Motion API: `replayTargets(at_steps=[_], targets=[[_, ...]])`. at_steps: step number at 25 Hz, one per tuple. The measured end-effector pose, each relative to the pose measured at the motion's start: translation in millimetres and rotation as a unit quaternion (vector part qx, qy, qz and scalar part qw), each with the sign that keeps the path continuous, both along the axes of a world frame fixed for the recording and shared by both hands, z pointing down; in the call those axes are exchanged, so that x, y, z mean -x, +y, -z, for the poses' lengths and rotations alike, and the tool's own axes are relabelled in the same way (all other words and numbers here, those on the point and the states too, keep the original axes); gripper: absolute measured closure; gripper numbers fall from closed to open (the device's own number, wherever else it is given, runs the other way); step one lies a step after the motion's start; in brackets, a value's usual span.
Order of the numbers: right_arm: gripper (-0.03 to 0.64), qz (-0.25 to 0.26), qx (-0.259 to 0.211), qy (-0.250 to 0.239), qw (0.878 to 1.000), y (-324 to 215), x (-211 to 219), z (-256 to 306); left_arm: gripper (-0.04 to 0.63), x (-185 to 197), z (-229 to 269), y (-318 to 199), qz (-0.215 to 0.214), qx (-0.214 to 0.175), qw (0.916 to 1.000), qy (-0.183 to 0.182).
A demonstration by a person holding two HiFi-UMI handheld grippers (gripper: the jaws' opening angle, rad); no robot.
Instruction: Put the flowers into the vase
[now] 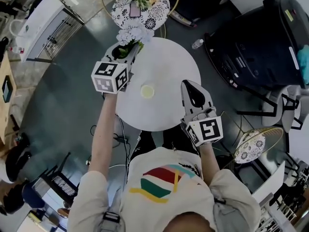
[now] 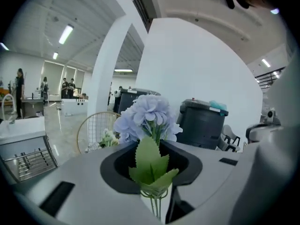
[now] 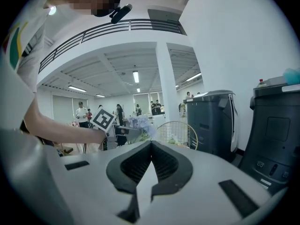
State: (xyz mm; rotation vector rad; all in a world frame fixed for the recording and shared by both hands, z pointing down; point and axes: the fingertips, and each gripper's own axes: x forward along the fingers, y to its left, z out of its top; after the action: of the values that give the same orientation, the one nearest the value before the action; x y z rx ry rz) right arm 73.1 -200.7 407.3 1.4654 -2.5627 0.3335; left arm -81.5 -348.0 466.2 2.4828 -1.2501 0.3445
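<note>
**While the right gripper (image 1: pixel 189 85) idles closed near the vase (image 1: pixel 147 91), the left gripper (image 1: pixel 126 51) holds the flowers (image 1: pixel 135 34) beyond it**

Since I have only the feeds to go on, I start nearest the body. The right gripper hangs over the near right edge of the table (image 1: pixel 169 62). Its own view shows the jaws met tip to tip with nothing between them.

Just past it, to the left, a small pale round vessel stands on the table. I take it for the vase, and I see no stems in it.

Farther out, over the far left edge, the left gripper has its jaws drawn nearly together on the thin green stems, just under the leaves (image 2: pixel 150 165). The pale blue heads stand up past the tips, clear of the table and well apart from the vase.

I judge the bunch to be light but top-heavy. The stems look thin and springy, and the blossoms look soft and easy to crush. The low grip on the stems seems right to me, though stems this thin could swivel between the pads as I tip them over the vase's narrow mouth.

Beyond the table, a patterned stand (image 1: pixel 159 14) carries another small bunch.
</note>
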Motion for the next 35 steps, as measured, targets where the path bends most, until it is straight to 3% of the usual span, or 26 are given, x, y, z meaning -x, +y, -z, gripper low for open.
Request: replayTargets(at_steps=[4, 7, 12, 16, 20, 24, 27, 35], targets=[[0.607, 0.006, -0.023, 0.001, 1.0, 13, 8, 17, 0.474, 3, 70, 12, 0.006, -0.075, 0.9968, 0.028], [0.607, 0.008, -0.043, 0.002, 0.999, 25, 16, 33, 0.474, 7, 123, 32, 0.005, -0.131, 0.9897, 0.057], [0.607, 0.007, -0.072, 0.003, 0.997, 45, 21, 52, 0.474, 6, 201, 79, -0.001, -0.205, 0.9675, 0.149], [0.607, 0.004, -0.084, 0.009, 0.996, 57, 24, 57, 0.474, 0, 237, 119, -0.023, -0.255, 0.9483, 0.187], [0.607, -0.008, -0.087, 0.009, 0.996, 71, 24, 56, 0.474, -7, 249, 149, -0.042, -0.295, 0.9353, 0.191], [0.607, -0.02, -0.087, 0.009, 0.996, 81, 24, 55, 0.474, -8, 248, 162, -0.048, -0.316, 0.9289, 0.187], [0.607, -0.028, -0.082, 0.012, 0.996, 86, 19, 50, 0.474, -13, 240, 165, -0.046, -0.314, 0.9286, 0.193], [0.607, -0.048, -0.07, 0.022, 0.996, 86, 5, 29, 0.474, -32, 205, 169, -0.055, -0.323, 0.9334, 0.146]])
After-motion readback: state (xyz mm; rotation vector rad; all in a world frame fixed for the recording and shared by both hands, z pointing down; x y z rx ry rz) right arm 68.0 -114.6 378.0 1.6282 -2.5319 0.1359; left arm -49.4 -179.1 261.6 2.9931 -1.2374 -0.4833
